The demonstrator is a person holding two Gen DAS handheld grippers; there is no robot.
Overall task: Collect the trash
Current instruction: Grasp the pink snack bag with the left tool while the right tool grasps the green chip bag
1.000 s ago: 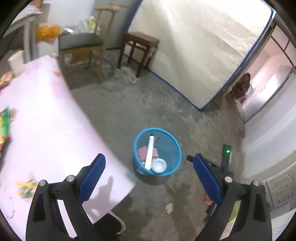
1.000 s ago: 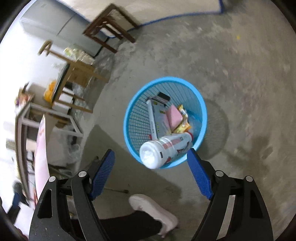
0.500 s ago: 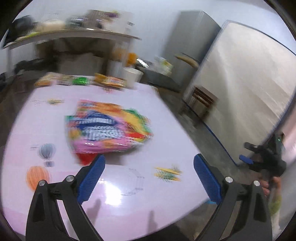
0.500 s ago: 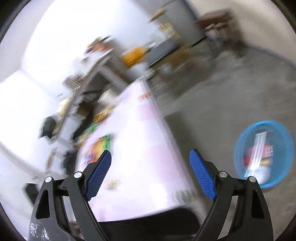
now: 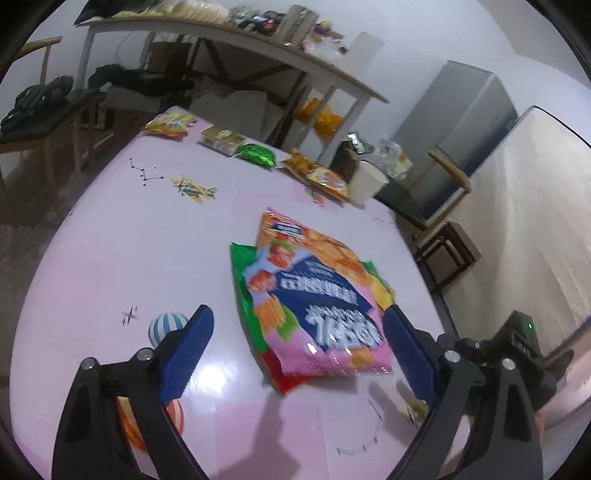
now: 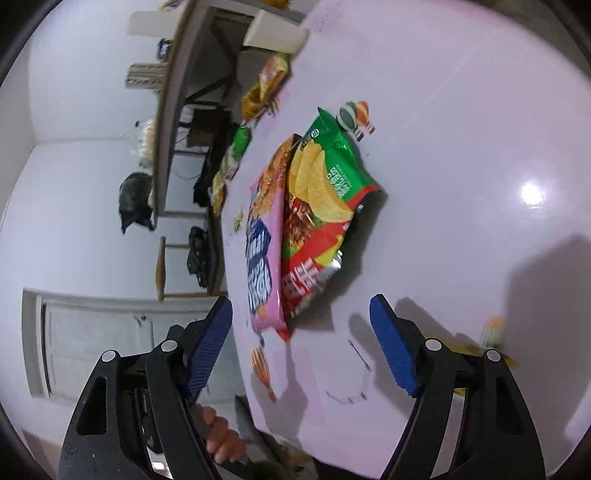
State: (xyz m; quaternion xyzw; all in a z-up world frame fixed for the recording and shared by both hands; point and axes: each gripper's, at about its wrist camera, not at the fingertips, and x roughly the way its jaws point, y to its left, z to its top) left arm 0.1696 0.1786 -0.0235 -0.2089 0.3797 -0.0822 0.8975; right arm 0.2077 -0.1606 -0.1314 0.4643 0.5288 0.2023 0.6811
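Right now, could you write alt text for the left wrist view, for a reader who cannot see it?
Two snack bags, a pink bag overlapping a green bag, lie on a pink table between the closing, empty fingers of the left hand-held gripper. More snack packets line the far edge.

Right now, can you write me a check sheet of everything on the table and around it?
Surface: pink table cover printed with balloons and planes.
Job's things: pink snack bag lying on a green chip bag.
Clutter: small wrappers and a white paper cup at the far edge.
Grippers: left tool and right tool closing, nothing between the pads.
Cables: nothing seen.
Surroundings: shelf table, wooden chair, grey fridge.
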